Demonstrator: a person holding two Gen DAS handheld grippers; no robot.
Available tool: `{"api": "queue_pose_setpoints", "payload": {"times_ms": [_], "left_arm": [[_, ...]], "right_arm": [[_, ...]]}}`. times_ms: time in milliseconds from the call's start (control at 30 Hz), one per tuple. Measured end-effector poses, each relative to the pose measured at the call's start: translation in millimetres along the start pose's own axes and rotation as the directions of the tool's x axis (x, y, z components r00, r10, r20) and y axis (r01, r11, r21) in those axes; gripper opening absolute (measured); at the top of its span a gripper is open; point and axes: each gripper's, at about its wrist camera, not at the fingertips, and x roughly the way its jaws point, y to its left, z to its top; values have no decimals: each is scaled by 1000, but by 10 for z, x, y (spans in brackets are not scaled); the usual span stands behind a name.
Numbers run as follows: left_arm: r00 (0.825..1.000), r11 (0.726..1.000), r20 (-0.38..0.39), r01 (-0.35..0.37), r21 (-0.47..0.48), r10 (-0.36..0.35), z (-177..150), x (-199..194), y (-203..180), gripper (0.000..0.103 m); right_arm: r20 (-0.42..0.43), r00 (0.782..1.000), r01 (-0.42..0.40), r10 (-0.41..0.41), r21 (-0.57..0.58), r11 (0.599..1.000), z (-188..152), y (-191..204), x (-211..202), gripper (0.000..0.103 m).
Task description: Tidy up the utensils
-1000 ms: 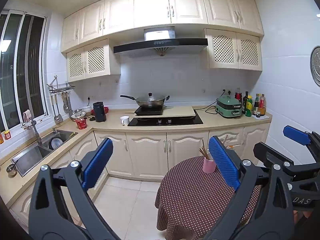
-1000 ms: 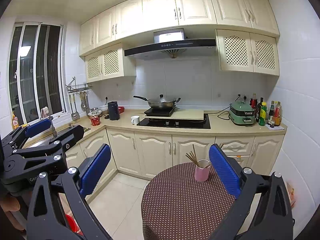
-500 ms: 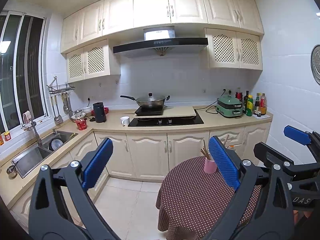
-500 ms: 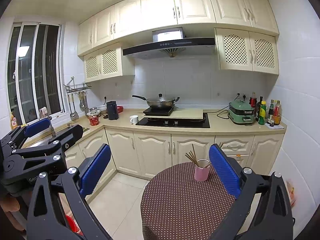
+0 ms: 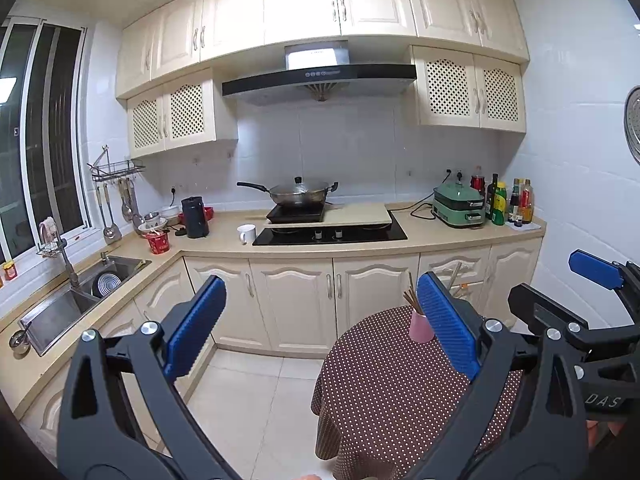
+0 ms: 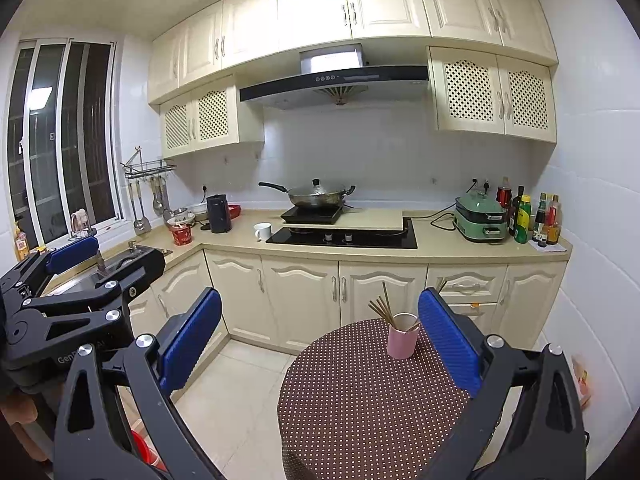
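small kitchen, cream cabinets, wok (image 6: 318, 195) on the stove. round table (image 6: 360, 392) in a dotted brown cloth ahead of me. pink cup (image 6: 402, 336) holding chopsticks (image 6: 382, 308) stands near its far edge. my left hand-held gripper (image 5: 320, 332) is released, empty. my right hand-held gripper (image 6: 320, 340) is also spread wide, holding nothing, well short of the cup.

Brown white-dotted tablecloth (image 6: 360, 392) lower centre; pink cylindrical cup (image 6: 402, 341); cream cabinets (image 6: 304, 296); beige worktop (image 6: 440, 254); green cooker (image 6: 480, 220).
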Motion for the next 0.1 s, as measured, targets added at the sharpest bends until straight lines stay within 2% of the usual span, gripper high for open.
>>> {"api": "queue_pose_setpoints", "payload": {"times_ms": [100], "left_arm": [[1000,1000,-23,10,1,-10,-11,127,46,95]], "right_arm": [[-14,1000,11,-10,5,1000,-17,12,90,95]]}}
